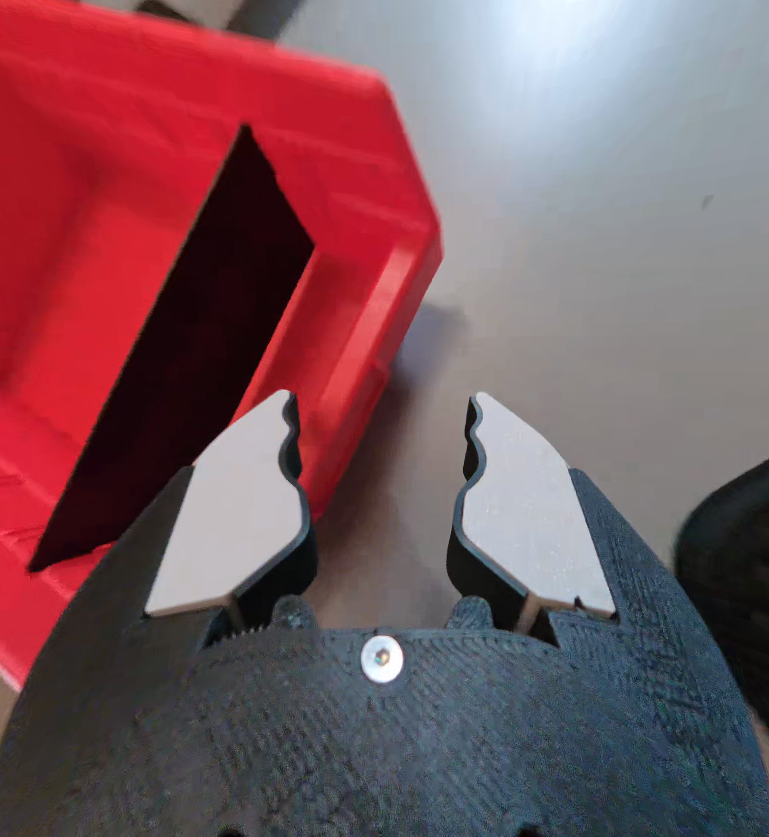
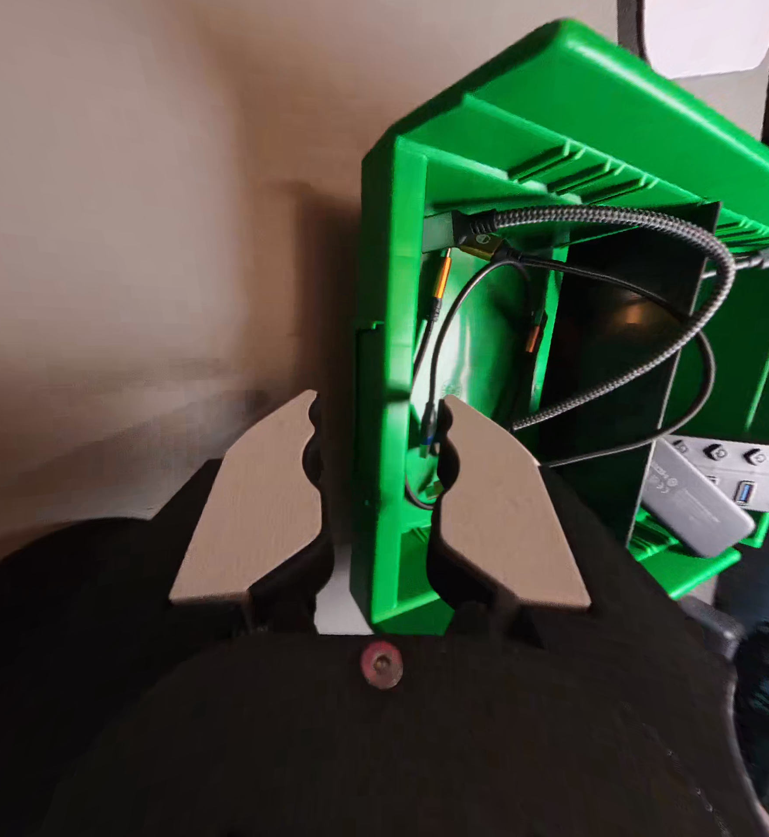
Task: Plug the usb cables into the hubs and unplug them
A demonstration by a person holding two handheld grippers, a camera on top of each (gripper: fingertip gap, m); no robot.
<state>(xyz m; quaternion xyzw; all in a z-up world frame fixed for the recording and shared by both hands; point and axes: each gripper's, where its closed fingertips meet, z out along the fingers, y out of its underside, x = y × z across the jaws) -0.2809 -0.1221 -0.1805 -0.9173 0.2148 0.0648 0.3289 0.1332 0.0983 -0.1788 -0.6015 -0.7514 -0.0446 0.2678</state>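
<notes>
Left gripper [image 1: 382, 403] is sitting lower centre of its frame, jaws gaping wide, holding nothing, hovering above the grey table [image 1: 599, 226]. Its left finger is overlapping the near edge of a red bin [image 1: 102, 226] filling the left half of the frame; a black divider [image 1: 201, 353] is standing inside it. A dark rounded object [image 1: 744, 534] is showing at the right edge, too blurred to identify.

Right gripper [image 2: 380, 403] is also lower centre, jaws parted moderately, gripping nothing, with the front wall of a green bin [image 2: 387, 271] showing in the gap. The bin is taking up the right half. Inside it a braided cable [image 2: 645, 217] and thin black cables [image 2: 455, 308] with orange-sleeved plugs [image 2: 441, 276] are lying looped left of a black divider [image 2: 622, 339]. Grey hubs [image 2: 699, 498] are lying at the right edge, below the cables, well apart from both fingers.
</notes>
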